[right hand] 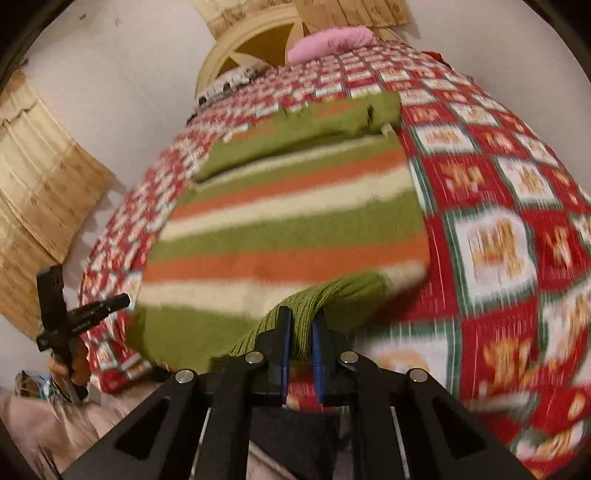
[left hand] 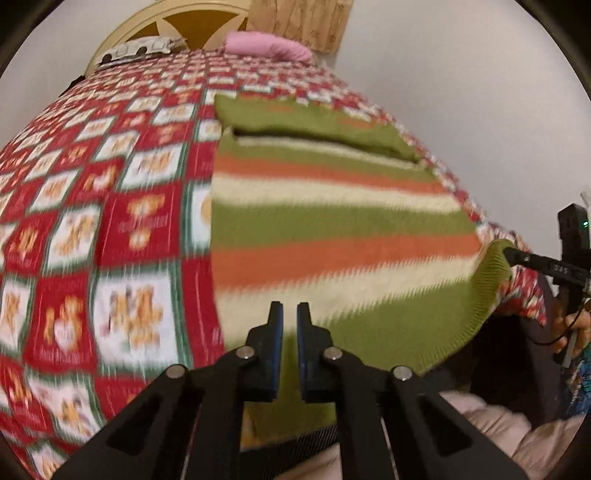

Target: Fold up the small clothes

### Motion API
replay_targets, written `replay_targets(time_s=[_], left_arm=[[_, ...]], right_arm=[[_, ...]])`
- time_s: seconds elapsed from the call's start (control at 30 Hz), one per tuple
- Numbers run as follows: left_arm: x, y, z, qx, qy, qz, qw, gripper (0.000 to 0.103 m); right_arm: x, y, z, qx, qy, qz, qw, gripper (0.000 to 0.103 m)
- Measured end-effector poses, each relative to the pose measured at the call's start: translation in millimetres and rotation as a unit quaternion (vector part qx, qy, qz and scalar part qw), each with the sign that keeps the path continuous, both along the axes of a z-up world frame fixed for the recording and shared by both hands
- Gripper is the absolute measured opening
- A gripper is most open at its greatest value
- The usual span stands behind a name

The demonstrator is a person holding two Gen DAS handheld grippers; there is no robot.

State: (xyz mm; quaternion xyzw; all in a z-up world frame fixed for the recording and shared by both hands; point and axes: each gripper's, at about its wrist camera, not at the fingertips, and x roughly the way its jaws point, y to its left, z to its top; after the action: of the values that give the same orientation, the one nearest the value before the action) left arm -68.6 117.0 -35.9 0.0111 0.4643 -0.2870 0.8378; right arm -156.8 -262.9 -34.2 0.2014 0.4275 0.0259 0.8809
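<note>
A small knit sweater with green, orange and cream stripes lies flat on the bed, a green sleeve folded across its far end. My left gripper is over the sweater's near green hem, its jaws nearly closed with a thin gap and no cloth visibly between them. My right gripper is shut on the ribbed green hem corner of the sweater and lifts it slightly. The right gripper also shows at the right edge of the left wrist view.
The bed is covered by a red, white and green patterned quilt. A pink pillow and a round cream headboard are at the far end. White walls surround the bed. Cardboard sheets lean on the left wall.
</note>
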Motion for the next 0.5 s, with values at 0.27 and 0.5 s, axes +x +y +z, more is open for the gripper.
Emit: replay_targets(time_s=[0.27, 0.5], left_arm=[[45.5, 2.4, 35.5, 0.019, -0.062, 0.019, 0.9977, 0.008], [60.0, 32.5, 29.4, 0.003, -0.049, 0.016, 0.9986, 0.026]], right_arm=[[75.7, -31.6, 10.5, -0.017, -0.030, -0.052, 0.998, 0.010], [119.8, -60.9, -34.5, -0.011, 0.007, -0.104, 0.994, 0.009]])
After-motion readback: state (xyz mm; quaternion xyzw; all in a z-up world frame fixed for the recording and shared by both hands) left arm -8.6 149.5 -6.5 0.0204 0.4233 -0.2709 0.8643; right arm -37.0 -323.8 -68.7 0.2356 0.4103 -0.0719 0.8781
